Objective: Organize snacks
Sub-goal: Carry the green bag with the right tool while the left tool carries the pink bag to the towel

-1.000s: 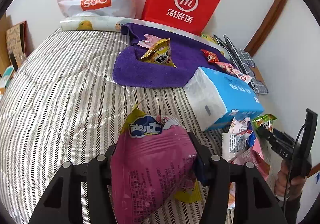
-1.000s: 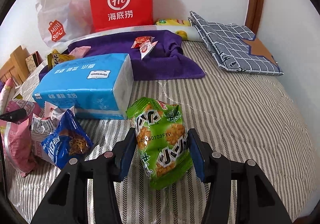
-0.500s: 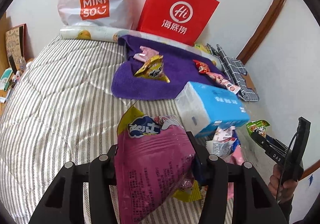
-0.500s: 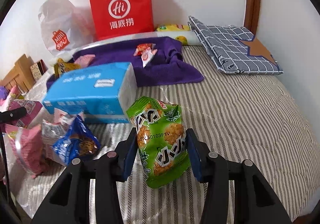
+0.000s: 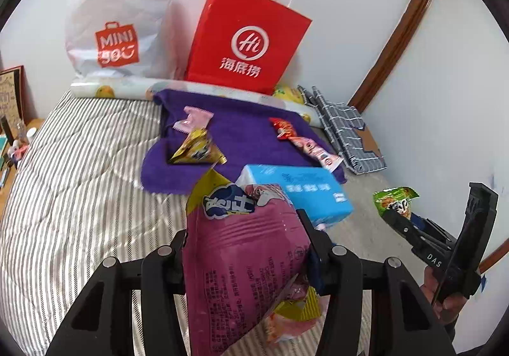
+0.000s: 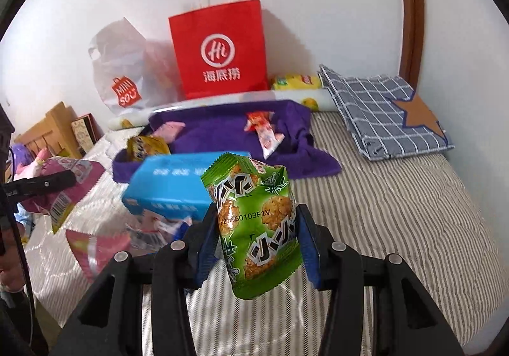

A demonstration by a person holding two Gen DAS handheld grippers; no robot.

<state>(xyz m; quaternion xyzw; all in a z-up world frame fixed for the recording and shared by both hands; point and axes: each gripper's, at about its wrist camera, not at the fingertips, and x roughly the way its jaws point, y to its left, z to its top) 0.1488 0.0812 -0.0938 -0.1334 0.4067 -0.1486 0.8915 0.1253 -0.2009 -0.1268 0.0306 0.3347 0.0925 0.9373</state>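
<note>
Pink foil fills the left tool: its 2 jaws are clamped on a pink snack bag, held clear above the striped bed. Ahead on the purple towel lie a yellow packet and red-and-pink sachets, with a blue tissue pack just in front of the towel. Against the wall stand a white shopping bag and a red paper bag. Further right, the right tool pinches a green cracker bag across its middle, also off the bed.

Both bags are puffy and slick, so I'd guess either could slide out of its grip if swung quickly. The pink one hangs low and long; dragged across, its tail could catch the tissue pack or knock the loose packets beneath.
</note>
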